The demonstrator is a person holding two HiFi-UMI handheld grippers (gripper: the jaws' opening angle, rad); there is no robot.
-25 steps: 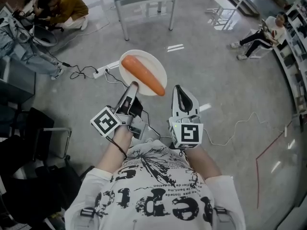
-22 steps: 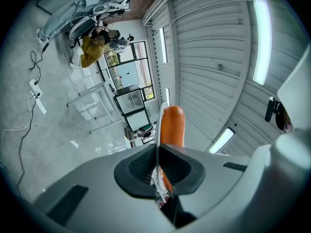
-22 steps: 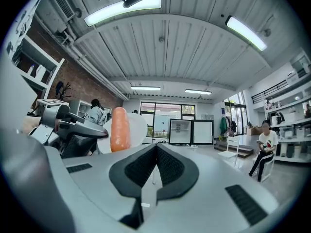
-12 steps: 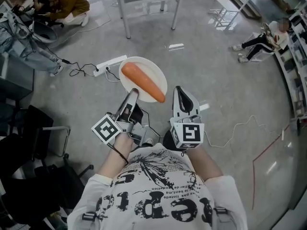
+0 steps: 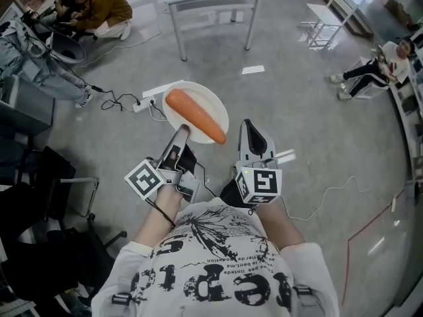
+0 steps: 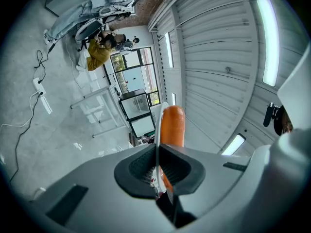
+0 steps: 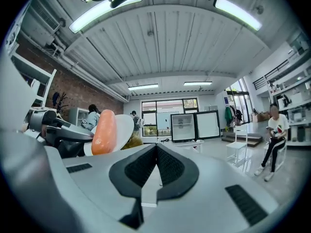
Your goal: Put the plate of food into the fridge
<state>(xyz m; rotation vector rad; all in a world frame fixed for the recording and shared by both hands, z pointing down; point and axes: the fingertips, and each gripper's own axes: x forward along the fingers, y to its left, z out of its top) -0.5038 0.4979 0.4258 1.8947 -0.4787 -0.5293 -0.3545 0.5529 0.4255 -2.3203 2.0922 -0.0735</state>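
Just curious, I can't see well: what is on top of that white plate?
One orange carrot lies across the plate, nothing else. The plate's surface beneath the carrot is covered, and the left gripper pinches its near rim.

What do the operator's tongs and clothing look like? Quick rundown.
The left tongs and right tongs are light grey with black ribbed pads. Each carries a white cube with black square markers. The person wears a short-sleeved white T-shirt with black print.
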